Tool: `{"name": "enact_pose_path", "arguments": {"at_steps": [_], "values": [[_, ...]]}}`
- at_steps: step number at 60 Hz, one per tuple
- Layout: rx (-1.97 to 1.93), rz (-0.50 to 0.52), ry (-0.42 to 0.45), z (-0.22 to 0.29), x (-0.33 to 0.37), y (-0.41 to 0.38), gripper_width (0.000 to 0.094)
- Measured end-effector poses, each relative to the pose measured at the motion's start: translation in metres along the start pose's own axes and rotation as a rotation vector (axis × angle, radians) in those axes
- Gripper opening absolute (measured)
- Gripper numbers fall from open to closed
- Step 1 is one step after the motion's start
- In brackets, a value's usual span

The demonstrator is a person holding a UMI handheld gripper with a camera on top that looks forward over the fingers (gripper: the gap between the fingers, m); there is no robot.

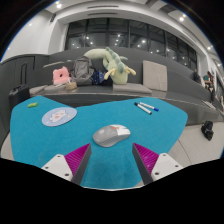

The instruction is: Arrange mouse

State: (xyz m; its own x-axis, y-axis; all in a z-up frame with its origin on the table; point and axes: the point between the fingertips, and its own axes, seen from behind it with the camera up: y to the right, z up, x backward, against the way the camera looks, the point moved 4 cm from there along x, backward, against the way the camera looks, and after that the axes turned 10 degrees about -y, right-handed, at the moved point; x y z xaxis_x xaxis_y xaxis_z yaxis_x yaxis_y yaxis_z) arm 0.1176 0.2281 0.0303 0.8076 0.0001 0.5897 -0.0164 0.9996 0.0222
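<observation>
An office or lab lounge is shown. A teal desk (60, 140) is set in the foreground, with a grey sofa (100, 78) behind it on which plush toys (108, 64) are piled. Large dark windows (110, 32) are seen on the far wall, and ceiling lights (143, 3) are lit overhead.

The tool (113, 160) shows only the tips of its two fingers (78, 163); the rest is cut off below. The mouse (111, 134) just ahead of them hides its far side and underside. The round disc (58, 117) on the counter (60, 140) bears markings too small to read. Two pens (147, 107) are too small to tell type. The soft toys (108, 66) beyond overlap, their shapes unclear. The counter's near edge is hidden.
</observation>
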Motion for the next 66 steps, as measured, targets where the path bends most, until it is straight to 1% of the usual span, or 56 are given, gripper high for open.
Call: {"name": "enact_pose_path", "arguments": {"at_steps": [16, 30, 39, 56, 66], "values": [[-0.015, 0.018, -0.038, 0.009, -0.040, -0.011, 0.0848], [-0.016, 0.007, -0.070, 0.022, -0.073, -0.017, 0.0857], [-0.014, -0.009, -0.080, 0.034, -0.088, -0.018, 0.0855], [-0.009, -0.002, -0.119, 0.057, -0.119, -0.030, 0.0858], [0.009, 0.011, -0.121, 0.066, -0.131, -0.045, 0.0857]]}}
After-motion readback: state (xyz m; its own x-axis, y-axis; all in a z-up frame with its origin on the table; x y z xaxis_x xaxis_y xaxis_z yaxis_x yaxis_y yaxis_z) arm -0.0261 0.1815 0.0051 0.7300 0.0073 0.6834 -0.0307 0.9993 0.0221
